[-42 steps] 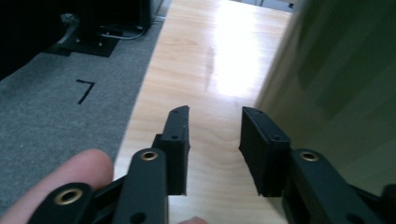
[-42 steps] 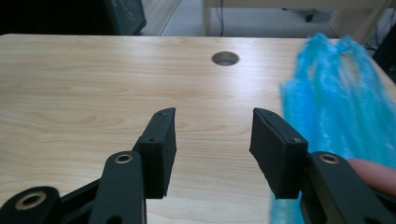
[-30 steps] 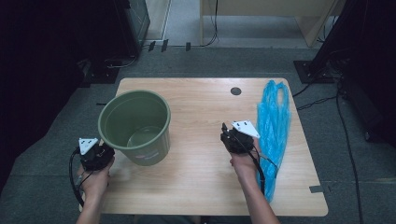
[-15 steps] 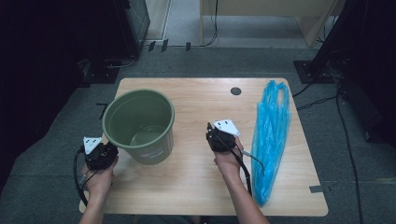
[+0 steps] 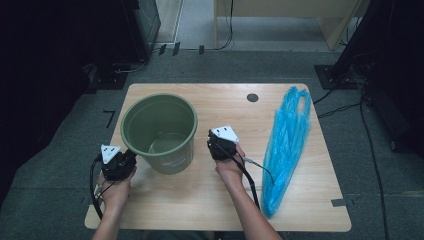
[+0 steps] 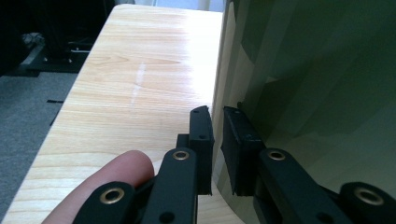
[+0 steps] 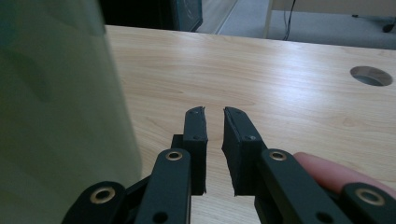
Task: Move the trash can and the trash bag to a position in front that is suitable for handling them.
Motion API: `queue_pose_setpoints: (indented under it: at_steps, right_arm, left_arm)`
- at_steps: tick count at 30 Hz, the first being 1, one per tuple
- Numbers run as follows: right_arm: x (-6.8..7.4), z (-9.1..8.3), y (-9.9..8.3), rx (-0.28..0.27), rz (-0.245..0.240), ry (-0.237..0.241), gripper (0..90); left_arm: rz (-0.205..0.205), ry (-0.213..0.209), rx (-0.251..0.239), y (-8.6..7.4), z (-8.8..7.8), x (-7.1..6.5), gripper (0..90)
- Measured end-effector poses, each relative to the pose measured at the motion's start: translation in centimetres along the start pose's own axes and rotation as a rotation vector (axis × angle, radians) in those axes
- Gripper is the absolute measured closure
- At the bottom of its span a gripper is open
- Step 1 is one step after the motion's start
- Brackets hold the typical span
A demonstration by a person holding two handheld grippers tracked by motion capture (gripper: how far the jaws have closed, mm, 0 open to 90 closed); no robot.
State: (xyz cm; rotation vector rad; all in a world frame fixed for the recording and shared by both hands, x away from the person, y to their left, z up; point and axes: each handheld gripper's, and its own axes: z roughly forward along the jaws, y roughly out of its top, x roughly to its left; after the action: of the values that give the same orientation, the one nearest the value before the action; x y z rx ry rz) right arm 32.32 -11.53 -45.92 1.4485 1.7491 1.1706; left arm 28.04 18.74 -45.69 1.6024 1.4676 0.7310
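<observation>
Both grippers, left [image 5: 126,156] and right [image 5: 216,145], are flanking the green bucket [image 5: 159,132], fingers nearly together and empty, right just closing; next, probably bagging it.

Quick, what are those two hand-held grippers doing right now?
Left hand-held gripper: nearly shut, empty, beside the green plastic bucket.
Right hand-held gripper: just been closing, nearly shut, empty.

One green bucket [image 5: 159,132] on one wooden table [image 5: 200,200]. One blue plastic bag [image 5: 285,150], lying long along the table's right side. Two handheld grippers: left gripper [image 5: 118,164], right gripper [image 5: 221,145], each with two black jaws and one grey three-cornered plate on top. Two hands, two forearms. One round cable hole [image 5: 252,97] in the tabletop. One strip of tape [image 5: 338,202] near the table's right edge.
</observation>
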Motion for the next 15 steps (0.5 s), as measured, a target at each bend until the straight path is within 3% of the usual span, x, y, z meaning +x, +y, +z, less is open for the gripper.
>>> queue_pose_setpoints:
  at_steps: [7,9,11,15]
  right_arm:
    - [0.8,0.0,-0.3,-0.031,-0.023,0.077,80.6]
    - [0.9,-0.1,-0.2,-0.034,-0.022,0.058,83.2]
    - [0.7,-0.1,-0.2,-0.031,-0.006,0.061,85.9]
    - [0.6,-0.2,-0.2,-0.029,-0.020,0.063,90.0]
  left_arm:
    - [0.034,-0.035,0.006,0.0,0.4,-2.0,82.5]
    - [0.038,-0.021,0.006,0.0,0.5,-2.6,85.3]
    - [0.039,-0.019,0.007,0.0,0.7,-2.9,86.7]
    - [0.036,-0.011,0.005,0.1,0.9,-3.5,90.0]
